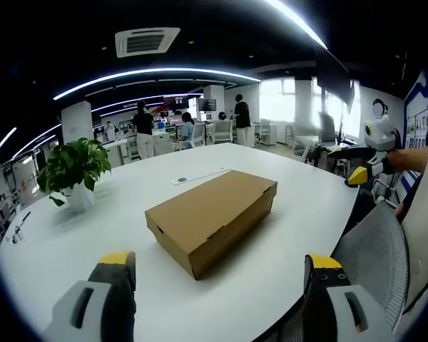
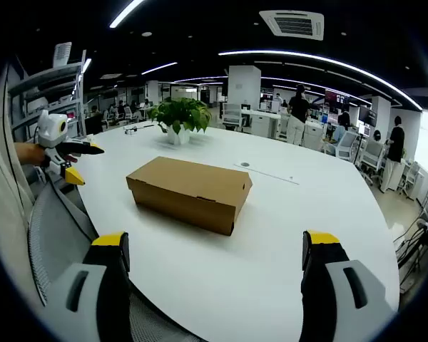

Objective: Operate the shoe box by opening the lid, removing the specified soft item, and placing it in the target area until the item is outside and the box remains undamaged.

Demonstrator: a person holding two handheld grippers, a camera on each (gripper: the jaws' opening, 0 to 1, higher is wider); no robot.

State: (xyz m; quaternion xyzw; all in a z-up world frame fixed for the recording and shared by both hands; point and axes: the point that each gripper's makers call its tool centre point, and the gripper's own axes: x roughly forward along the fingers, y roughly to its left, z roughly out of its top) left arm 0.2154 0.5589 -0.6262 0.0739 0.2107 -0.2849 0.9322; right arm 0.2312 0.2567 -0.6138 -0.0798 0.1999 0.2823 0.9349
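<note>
Right now we see a brown shoe box (image 1: 212,219) lying flat near the middle of a big white table (image 1: 285,192), with its lid down. We use the box as our landmark.

On the left gripper view, the left gripper (image 1: 221,274) is held on the near side of the box, not touching it. Its two jaws with yellow tips stand wide apart, and nothing is between them. The right gripper (image 1: 360,171) comes in from the right, well away from the box and past the table edge, with a hand behind it. We cannot tell from there how its jaws stand.

On the right gripper view, the right gripper (image 2: 215,256) also sits on the near side of the box (image 2: 190,192), apart from it (its jaws are wide apart too, and empty). The left gripper (image 2: 75,162) shows far off to the left of the box.

Behind the box stands a green plant (image 2: 179,114) in a white pot. A grey mesh chair (image 1: 374,260) sits by the table edge, on our side of the box. People stand at desks far behind the box.
</note>
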